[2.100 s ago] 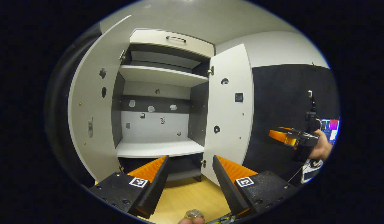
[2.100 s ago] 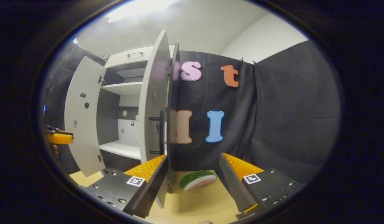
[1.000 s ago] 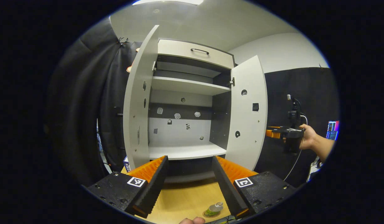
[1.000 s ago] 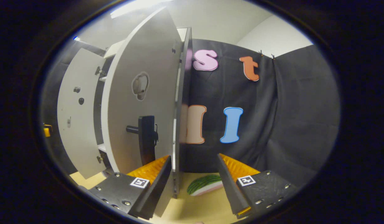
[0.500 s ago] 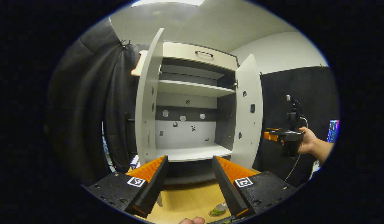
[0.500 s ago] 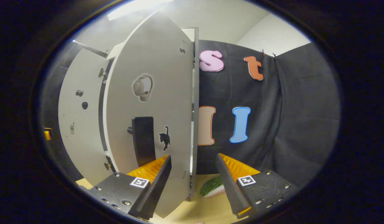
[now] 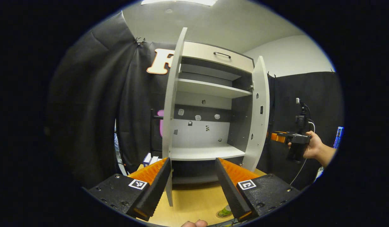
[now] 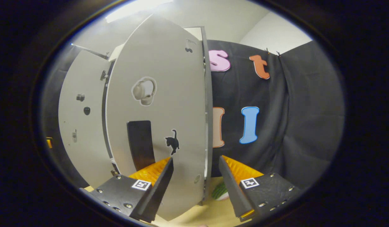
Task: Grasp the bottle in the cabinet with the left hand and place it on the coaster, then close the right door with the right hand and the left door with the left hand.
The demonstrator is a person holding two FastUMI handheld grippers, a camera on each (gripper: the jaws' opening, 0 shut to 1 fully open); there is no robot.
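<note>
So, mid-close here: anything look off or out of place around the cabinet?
Nothing stands out. Both doors are part open: right door swung partway, left door edge-on. The bottle sits on the coaster. The right gripper and the left gripper are open, holding nothing.

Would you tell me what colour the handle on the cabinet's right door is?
The handle on the right door is black, against the door's light grey; the right gripper view shows it best.
</note>
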